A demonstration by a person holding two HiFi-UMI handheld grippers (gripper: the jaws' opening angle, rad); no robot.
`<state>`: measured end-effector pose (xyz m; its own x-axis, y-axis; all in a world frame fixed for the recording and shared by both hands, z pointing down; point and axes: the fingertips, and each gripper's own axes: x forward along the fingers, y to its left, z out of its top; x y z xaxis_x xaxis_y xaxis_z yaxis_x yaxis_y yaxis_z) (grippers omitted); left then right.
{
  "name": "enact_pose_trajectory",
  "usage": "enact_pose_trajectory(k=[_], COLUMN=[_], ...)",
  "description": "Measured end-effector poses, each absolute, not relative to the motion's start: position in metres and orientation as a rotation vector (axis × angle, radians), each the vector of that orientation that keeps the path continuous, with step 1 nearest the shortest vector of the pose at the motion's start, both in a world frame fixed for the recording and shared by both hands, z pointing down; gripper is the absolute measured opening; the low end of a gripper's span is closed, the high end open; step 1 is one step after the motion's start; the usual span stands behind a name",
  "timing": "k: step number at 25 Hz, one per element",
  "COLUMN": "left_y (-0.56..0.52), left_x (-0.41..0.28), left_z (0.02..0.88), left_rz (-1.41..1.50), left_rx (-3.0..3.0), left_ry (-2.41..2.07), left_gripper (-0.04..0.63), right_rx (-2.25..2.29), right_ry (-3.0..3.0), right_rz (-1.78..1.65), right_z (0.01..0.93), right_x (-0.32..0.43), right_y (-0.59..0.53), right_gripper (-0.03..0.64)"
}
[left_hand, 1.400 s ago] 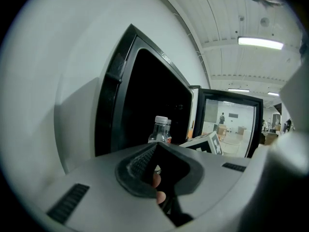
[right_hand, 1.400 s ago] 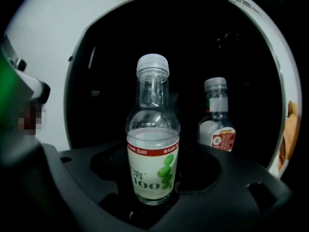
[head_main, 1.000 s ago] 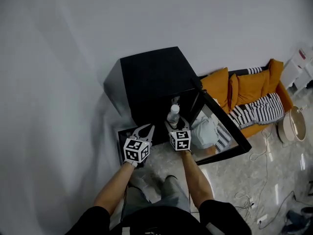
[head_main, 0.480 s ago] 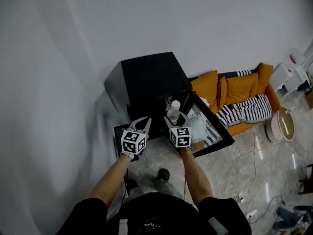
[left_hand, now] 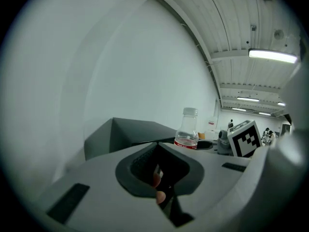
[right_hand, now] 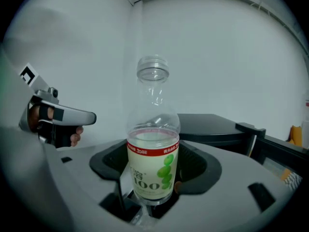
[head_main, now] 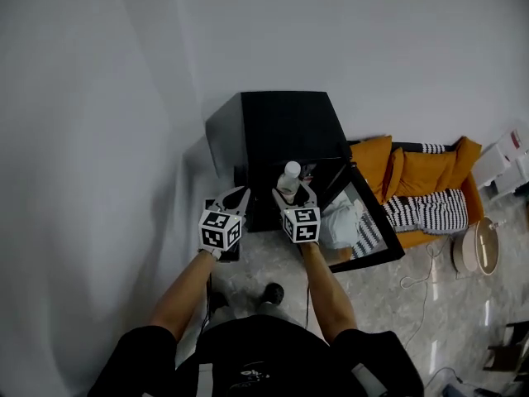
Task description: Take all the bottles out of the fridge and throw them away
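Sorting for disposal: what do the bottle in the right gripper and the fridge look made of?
Bottle: thin clear plastic, see-through above a glossy printed label. Fridge: matte black casing, painted metal or plastic, cannot tell. Its open door looks like glossy glass, showing reflections.

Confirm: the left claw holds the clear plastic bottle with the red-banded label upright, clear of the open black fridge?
No, the right claw holds the clear plastic bottle with the red-banded label upright, clear of the open black fridge. The right gripper view shows it; the left claw is empty.
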<state>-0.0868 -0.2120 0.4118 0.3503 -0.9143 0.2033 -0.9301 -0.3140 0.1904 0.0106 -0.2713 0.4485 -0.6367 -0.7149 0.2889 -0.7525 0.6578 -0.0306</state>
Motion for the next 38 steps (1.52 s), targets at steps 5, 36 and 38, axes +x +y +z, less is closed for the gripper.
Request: enact_pose_trajectory(k=[5,36,38], left_y=[-0.188,-0.124,-0.124], left_x=[-0.146,-0.247,-0.245], left_z=[0.408,0.481,0.505], left_rz=[0.064,-0.003,0.016], left_rx=[2.226,1.897,1.878], left_ry=[-1.804,-2.011,-1.993], left_gripper=[0.002,0.002,0.002], right_rx=[0.996,0.552,0.537], right_ry=[-2.707,-2.752,-2.735], right_rz=[0.187,0.139,0.160], right_z=[0.443,0.496,0.520], right_x=[-0.061,-0.196,-0.194], right_y=[-0.255,-0.195,-0.194], right_gripper=[0.314,0.314,0.314])
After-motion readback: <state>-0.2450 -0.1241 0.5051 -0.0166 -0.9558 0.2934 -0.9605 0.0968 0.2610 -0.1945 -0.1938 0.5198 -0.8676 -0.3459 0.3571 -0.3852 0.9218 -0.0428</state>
